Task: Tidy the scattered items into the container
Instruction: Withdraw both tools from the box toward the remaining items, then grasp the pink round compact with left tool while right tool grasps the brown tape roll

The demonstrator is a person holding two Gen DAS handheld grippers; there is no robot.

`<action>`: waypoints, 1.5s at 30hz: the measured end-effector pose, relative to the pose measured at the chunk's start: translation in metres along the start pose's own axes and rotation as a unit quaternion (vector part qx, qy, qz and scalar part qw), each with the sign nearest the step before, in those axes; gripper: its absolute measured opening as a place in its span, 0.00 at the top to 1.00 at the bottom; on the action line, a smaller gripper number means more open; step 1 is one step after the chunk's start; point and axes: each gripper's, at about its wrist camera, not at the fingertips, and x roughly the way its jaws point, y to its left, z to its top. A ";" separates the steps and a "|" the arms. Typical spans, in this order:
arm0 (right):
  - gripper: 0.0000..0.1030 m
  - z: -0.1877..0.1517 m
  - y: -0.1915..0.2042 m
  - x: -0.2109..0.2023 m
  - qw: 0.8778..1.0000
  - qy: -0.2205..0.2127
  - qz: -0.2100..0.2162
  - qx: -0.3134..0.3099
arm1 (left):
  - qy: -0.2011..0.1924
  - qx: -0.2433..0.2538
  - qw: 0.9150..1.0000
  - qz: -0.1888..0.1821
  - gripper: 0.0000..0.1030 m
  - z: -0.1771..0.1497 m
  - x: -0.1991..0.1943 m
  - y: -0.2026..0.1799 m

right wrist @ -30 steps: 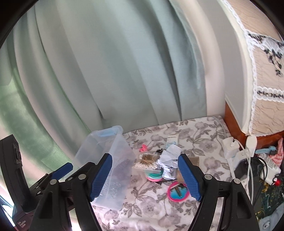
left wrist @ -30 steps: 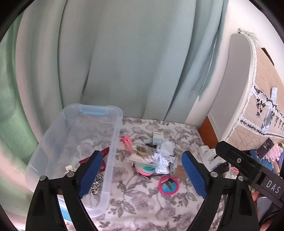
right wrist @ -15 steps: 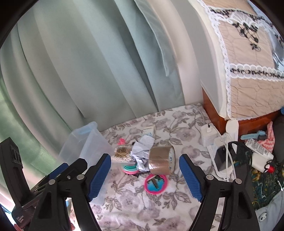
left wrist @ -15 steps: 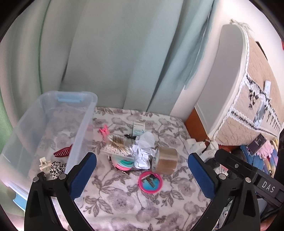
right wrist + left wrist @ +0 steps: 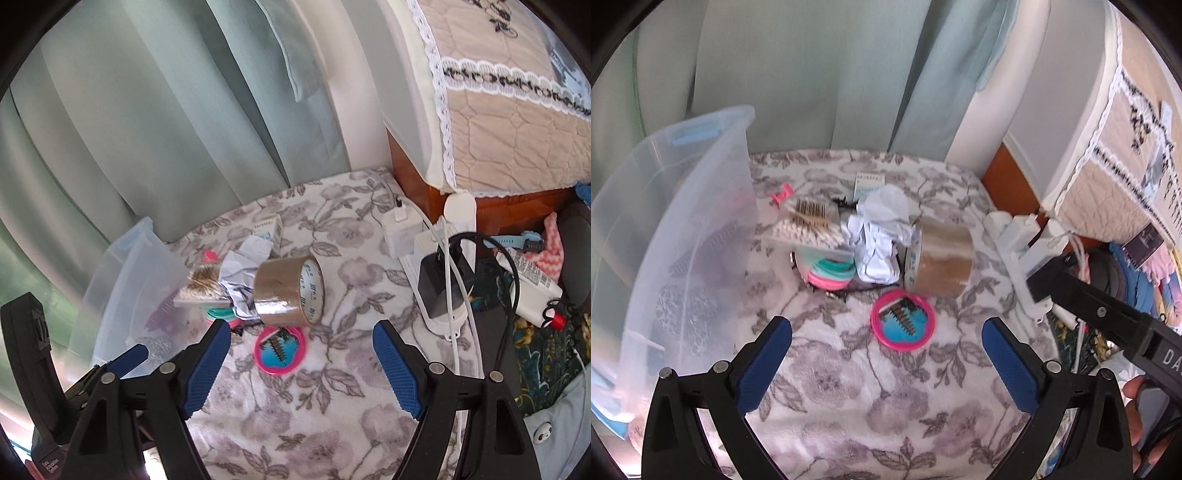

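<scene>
Floral blanket (image 5: 871, 391) under pale green curtains (image 5: 820, 74) is serving as your work surface, clear plastic bin (image 5: 683, 229) sitting at its left edge. Using the tape roll (image 5: 940, 258) as landmark: it's lying on its side mid-blanket, well right of the bin. Crumpled white paper (image 5: 882, 232) is touching its left side, the cotton swab box (image 5: 809, 229) is sitting further left on top of a stack of pink and teal hair bands (image 5: 831, 273), a small carton (image 5: 868, 184) is lying behind, and the pink round compact (image 5: 903, 319) is just in front, nearest you.

Your left gripper (image 5: 886, 365) is hanging with its jaws wide apart, nothing between them. Your right gripper (image 5: 301, 363) is also gaping and holding nothing.

Handling, as a guess: the tape is looking stiff, fairly heavy, smooth and prone to rolling, so pinch across the flat faces or through the core. The compact is flat and slick; take it by the rim. The paper is light and crushable anywhere. The swab box is likely sliding off the bands if you're nudging it.

In the way: the power strip with chargers and cables (image 5: 439, 266) is sitting right of the tape, so keep your right jaw clear. The bin wall is standing tall, needing a lift over.
</scene>
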 end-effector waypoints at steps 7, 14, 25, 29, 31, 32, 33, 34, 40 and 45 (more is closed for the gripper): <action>0.20 -0.004 -0.009 0.015 1.000 0.023 -0.003 0.002 | 0.032 0.011 0.999 0.015 0.01 -0.008 0.030 -0.007; 0.20 -0.004 -0.014 0.026 0.999 0.037 -0.007 0.004 | 0.064 0.029 0.997 0.016 0.01 -0.014 0.065 -0.018; 0.20 0.000 -0.016 0.048 0.998 0.061 -0.009 -0.002 | 0.088 0.036 0.995 0.030 0.03 -0.013 0.111 -0.026; 0.20 0.002 -0.016 0.057 0.998 0.068 -0.012 -0.003 | 0.092 0.033 0.995 0.035 0.11 -0.012 0.123 -0.026; 0.20 0.003 -0.016 0.061 0.997 0.071 -0.013 -0.003 | 0.093 0.031 0.994 0.040 0.15 -0.012 0.127 -0.025; 0.20 0.004 -0.016 0.063 0.997 0.072 -0.014 -0.003 | 0.094 0.029 0.994 0.041 0.15 -0.012 0.129 -0.025; 0.20 0.004 -0.016 0.065 0.997 0.073 -0.014 -0.004 | 0.094 0.027 0.994 0.040 0.15 -0.012 0.131 -0.024; 0.20 0.005 -0.015 0.067 0.997 0.075 -0.014 -0.004 | 0.093 0.027 0.995 0.040 0.15 -0.011 0.132 -0.024; 0.20 0.009 -0.007 0.083 0.996 0.086 -0.009 -0.014 | 0.076 0.023 0.995 0.053 0.28 -0.010 0.132 -0.021; 0.20 0.015 0.002 0.093 0.996 0.089 0.002 -0.023 | 0.069 0.006 0.996 0.051 0.29 -0.009 0.129 -0.008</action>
